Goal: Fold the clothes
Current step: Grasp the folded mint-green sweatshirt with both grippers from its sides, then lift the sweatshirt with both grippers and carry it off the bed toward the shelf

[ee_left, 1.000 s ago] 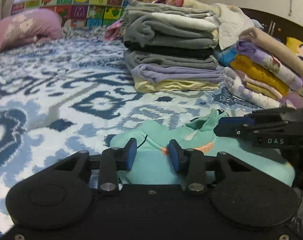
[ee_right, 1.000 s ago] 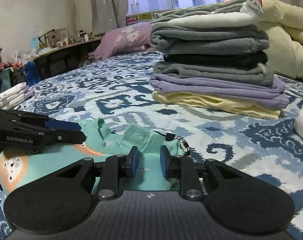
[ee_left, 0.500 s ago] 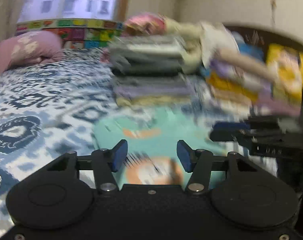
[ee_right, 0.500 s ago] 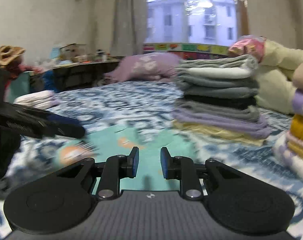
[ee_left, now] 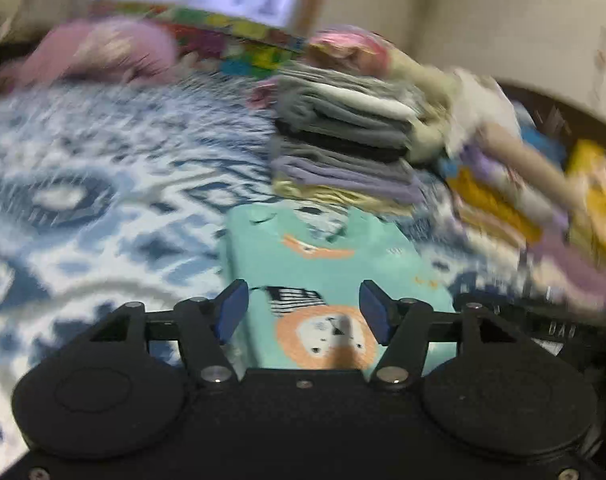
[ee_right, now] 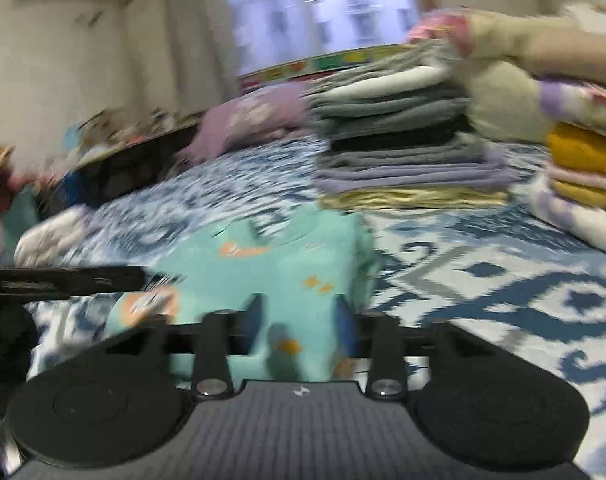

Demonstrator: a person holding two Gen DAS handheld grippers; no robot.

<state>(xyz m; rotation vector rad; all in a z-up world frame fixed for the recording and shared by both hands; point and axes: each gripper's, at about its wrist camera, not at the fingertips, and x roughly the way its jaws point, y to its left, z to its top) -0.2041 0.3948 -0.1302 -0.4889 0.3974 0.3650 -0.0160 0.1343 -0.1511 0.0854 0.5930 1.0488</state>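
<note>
Patterned bedspread (ee_left: pixel 103 216) carries the mint garment (ee_left: pixel 327 264) — beneath both parted grippers.

View is motion-blurred. Left tool (ee_left: pixel 303 312) sits low in frame, blue pads (ee_left: pixel 232 310) wide apart w/ nothing between them, over the near end of a teal garment (ee_left: pixel 331 268). Garment lies flat on the blue-and-white patterned bed (ee_left: pixel 103 208), folded to a rough rectangle; orange round face print shows btwn the pads, smaller orange mark farther up. Just beyond its far edge: tall stack of folded clothes (ee_left: pixel 343 148), grey, black, lilac, yellow at bottom. To the right, a second leaning pile (ee_left: pixel 515 196), purple, mustard, beige. Right tool (ee_left: pixel 543 320) shows dark at right edge, state unclear. Pink pillow (ee_left: pixel 103 56) far left.
</note>
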